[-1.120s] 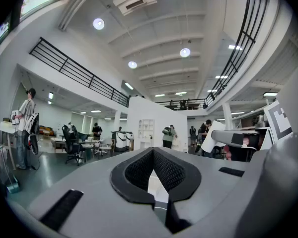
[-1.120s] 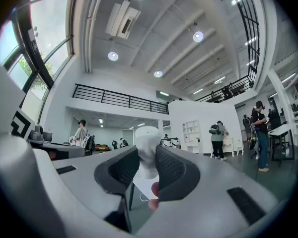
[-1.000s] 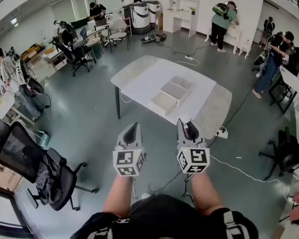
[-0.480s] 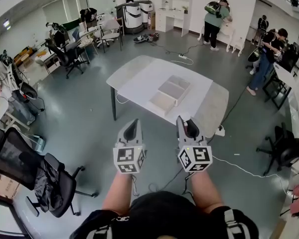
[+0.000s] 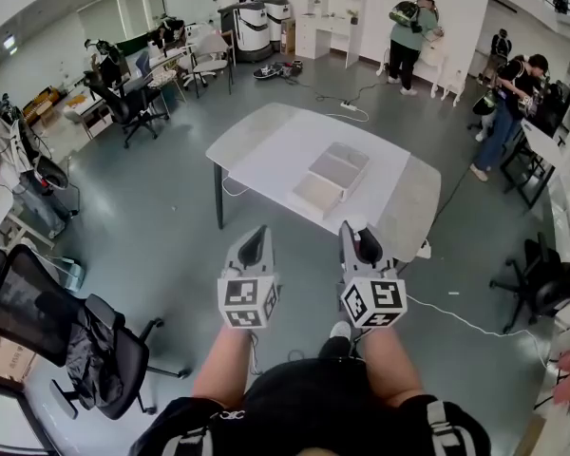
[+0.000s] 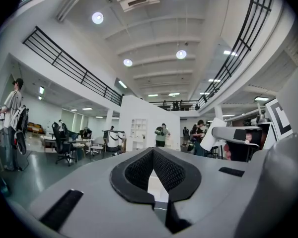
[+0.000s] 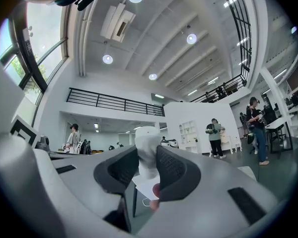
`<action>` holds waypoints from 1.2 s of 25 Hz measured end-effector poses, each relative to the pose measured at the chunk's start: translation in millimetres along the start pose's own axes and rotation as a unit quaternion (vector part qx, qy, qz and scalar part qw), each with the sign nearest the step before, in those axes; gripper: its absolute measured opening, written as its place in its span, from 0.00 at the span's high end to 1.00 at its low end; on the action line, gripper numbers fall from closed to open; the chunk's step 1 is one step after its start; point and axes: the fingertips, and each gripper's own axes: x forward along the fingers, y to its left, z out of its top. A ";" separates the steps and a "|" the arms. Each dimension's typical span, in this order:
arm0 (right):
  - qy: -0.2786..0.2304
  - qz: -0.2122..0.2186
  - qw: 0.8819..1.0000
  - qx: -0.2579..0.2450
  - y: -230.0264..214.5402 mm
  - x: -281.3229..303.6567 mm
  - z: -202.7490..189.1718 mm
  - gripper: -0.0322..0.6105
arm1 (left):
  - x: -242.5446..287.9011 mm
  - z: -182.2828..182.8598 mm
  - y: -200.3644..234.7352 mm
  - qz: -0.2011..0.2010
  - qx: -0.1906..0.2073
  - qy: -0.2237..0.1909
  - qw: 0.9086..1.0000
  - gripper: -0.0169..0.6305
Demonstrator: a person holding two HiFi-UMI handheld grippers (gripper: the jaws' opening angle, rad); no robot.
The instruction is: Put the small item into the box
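A white box [image 5: 334, 179] with open compartments lies on the white table [image 5: 266, 145], ahead of both grippers and some way off. My right gripper [image 5: 359, 241] is held over the floor short of the table's near edge, shut on a small white cylindrical item [image 7: 147, 152]. The item stands upright between the dark pads and pokes out above them; in the head view it shows at the tip [image 5: 353, 224]. My left gripper [image 5: 256, 240] is level beside it, tips together, nothing in it. In the left gripper view its pads [image 6: 166, 170] meet in a point.
A black office chair [image 5: 66, 335] stands at the lower left, another [image 5: 541, 288] at the right. A cable [image 5: 465, 323] and a power strip [image 5: 424, 251] lie on the floor by the table's right end. People stand at the back and right.
Both grippers keep their pose and the right one keeps its grip on the item. The view has shifted a little toward the table, and a shoe now shows below the grippers.
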 end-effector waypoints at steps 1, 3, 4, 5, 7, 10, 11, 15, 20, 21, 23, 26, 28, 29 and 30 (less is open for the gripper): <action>0.000 0.000 1.000 -0.001 0.3 4.0 -1.8 0.78 | 2.4 -0.5 3.1 0.001 -0.001 -0.001 1.000 0.95; 0.002 0.001 1.000 -0.003 -1.2 13.3 -6.6 0.78 | 8.8 -2.2 8.2 0.003 -0.001 -0.001 1.000 0.95; 0.003 0.002 1.000 -0.003 -2.8 18.0 -9.3 0.78 | 12.8 -3.9 10.1 0.004 -0.001 0.000 1.000 0.95; 0.004 0.004 1.000 -0.002 -4.9 22.9 -11.5 0.78 | 17.8 -6.0 12.0 0.006 0.000 0.002 1.000 0.95; 0.004 0.008 1.000 -0.001 -10.6 34.4 -14.5 0.78 | 31.0 -8.7 15.6 0.008 0.002 0.005 1.000 0.95; 0.006 0.010 1.000 0.001 -25.7 57.5 -21.7 0.78 | 56.2 -9.9 20.5 0.012 0.006 0.005 1.000 0.95; 0.006 0.010 1.000 0.003 -31.7 66.3 -24.2 0.78 | 65.6 -10.2 22.3 0.013 0.007 0.005 1.000 0.95; 0.002 0.011 1.000 0.007 -53.8 103.1 -31.5 0.78 | 107.6 -11.5 30.7 0.018 0.010 0.006 1.000 0.95; 0.012 0.012 1.000 0.014 -87.7 156.6 -47.5 0.78 | 168.7 -20.8 40.3 0.023 0.010 0.017 1.000 0.95; 0.015 0.014 1.000 0.015 -94.9 167.5 -50.2 0.78 | 181.6 -22.3 41.4 0.024 0.009 0.020 0.999 0.95; 0.020 0.019 0.999 0.016 -109.3 189.5 -54.3 0.78 | 208.2 -22.5 42.6 0.026 0.008 0.024 0.999 0.95; 0.026 0.027 0.999 0.016 -132.9 220.5 -58.1 0.78 | 248.8 -19.7 41.6 0.030 0.011 0.029 0.999 0.95; 0.032 0.032 0.999 0.015 -148.1 240.1 -62.0 0.78 | 274.5 -19.0 42.3 0.035 0.009 0.032 0.999 0.95; 0.035 0.035 0.999 0.016 -155.5 250.1 -64.5 0.78 | 287.1 -19.1 43.1 0.038 0.007 0.033 0.999 0.95; 0.038 0.039 0.998 0.016 -162.9 260.2 -67.2 0.78 | 299.7 -19.5 44.0 0.041 0.005 0.035 0.999 0.95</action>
